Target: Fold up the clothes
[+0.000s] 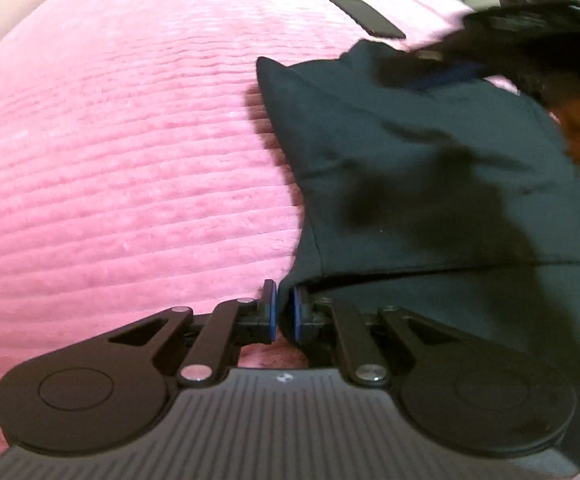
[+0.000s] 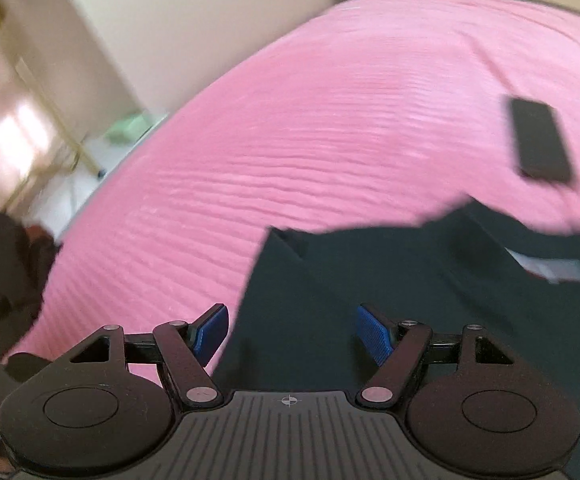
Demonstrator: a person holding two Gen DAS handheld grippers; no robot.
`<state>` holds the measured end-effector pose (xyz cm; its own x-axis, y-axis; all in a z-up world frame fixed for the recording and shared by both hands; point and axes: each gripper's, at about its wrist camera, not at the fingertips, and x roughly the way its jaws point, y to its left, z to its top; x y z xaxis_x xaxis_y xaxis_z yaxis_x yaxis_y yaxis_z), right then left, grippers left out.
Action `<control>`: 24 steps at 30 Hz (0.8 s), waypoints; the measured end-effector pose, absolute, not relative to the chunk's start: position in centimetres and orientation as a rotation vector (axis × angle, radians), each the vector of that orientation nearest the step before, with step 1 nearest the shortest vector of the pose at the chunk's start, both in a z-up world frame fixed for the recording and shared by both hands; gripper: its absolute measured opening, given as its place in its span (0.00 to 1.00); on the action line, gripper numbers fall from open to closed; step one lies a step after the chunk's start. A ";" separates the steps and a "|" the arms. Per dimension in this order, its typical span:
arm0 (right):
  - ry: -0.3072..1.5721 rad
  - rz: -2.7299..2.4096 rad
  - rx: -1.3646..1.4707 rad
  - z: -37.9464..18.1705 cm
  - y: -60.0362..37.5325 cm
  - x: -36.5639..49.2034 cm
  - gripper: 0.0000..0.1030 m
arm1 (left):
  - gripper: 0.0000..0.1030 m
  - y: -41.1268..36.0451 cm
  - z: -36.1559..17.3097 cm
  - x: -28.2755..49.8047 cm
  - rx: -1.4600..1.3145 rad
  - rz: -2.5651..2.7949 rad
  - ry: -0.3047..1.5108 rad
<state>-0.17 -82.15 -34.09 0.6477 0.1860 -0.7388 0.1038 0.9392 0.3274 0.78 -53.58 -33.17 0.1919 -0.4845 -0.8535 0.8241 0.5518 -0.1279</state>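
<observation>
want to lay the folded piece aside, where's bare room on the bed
Free: the wide pink blanket left of the dark garment, toward the wall. Crowded: the far side, where the black phone lies near the garment's edge.

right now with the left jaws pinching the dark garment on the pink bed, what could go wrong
1. The left gripper holds only a thin edge of the dark garment, so a pull may slip it free.
2. The right gripper is open, holding nothing; a one-sided lift may skew the fold.
3. The black phone lies just past the garment and could get swept along.
</observation>
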 end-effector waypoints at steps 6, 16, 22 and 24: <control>0.986 0.089 0.243 -37.0 -79.5 6.4 0.49 | 0.07 -53.0 -33.3 1.3 0.366 -0.969 1.026; 0.796 -0.091 0.313 -34.6 -79.8 1.7 0.68 | 0.22 -52.3 -32.2 1.8 0.382 -0.983 1.030; 0.734 -0.306 0.588 -34.8 -85.2 -11.5 0.68 | 0.19 -52.7 -28.5 -0.2 0.515 -1.003 0.915; 0.745 -0.436 0.738 -36.5 -88.0 -17.3 0.68 | 0.19 -53.8 -28.1 -1.1 0.542 -1.034 0.905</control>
<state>-17.30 -87.96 -36.51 0.6656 -0.1018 -0.7393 0.5949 0.6704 0.4434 -1.12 -53.83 -28.10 0.2158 -0.4933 -0.8427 0.9005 0.4341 -0.0235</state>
